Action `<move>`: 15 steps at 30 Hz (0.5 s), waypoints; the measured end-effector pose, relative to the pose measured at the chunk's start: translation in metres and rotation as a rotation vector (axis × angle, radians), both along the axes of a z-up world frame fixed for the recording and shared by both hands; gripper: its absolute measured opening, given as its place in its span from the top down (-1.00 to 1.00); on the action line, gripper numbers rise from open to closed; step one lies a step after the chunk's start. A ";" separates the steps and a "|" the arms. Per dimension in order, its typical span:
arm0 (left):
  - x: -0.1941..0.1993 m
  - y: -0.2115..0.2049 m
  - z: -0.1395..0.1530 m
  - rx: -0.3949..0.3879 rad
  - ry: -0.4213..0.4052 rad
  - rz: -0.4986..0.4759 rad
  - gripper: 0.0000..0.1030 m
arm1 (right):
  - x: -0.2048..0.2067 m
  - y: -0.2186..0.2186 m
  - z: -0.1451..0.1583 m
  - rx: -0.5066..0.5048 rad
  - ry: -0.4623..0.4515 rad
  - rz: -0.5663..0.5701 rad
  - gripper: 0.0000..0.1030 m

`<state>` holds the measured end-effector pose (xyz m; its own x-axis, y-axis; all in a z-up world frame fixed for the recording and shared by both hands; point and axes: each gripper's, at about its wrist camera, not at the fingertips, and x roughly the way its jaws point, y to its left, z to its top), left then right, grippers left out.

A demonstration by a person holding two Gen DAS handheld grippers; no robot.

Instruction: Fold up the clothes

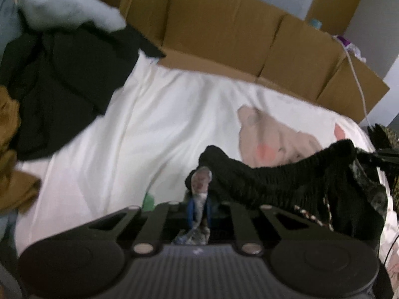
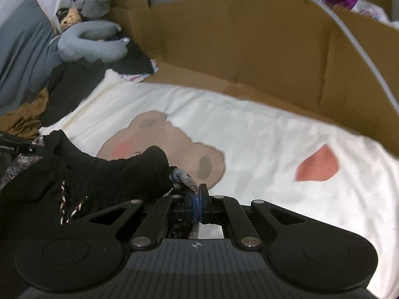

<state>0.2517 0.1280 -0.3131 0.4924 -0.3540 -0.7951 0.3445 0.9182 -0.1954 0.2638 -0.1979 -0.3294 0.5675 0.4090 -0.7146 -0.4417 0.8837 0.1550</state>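
Observation:
A black smocked garment (image 1: 269,182) with a patterned lining and a braided cord hangs stretched between my two grippers above the white bed sheet (image 1: 149,129). My left gripper (image 1: 199,199) is shut on one corner of it, with patterned fabric bunched between the fingers. My right gripper (image 2: 197,199) is shut on the other corner of the black garment (image 2: 112,174). The other gripper's tip shows at the right edge of the left wrist view and at the left edge of the right wrist view.
A pile of black, brown and light blue clothes (image 1: 54,74) lies at the left. Cardboard boxes (image 1: 224,32) line the far side of the bed. A grey neck pillow (image 2: 92,42) and soft toys lie at the far left. The sheet carries a bear print (image 2: 162,144).

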 end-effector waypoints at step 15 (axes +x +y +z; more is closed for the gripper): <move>0.051 -0.065 0.012 -0.010 -0.095 -0.040 0.81 | 0.035 -0.027 0.034 -0.144 -0.096 -0.076 0.99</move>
<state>0.3027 0.0630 -0.3007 0.5508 -0.3823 -0.7419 0.3986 0.9015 -0.1687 0.2987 -0.2251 -0.2952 0.6611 0.2596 -0.7039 -0.3797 0.9250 -0.0154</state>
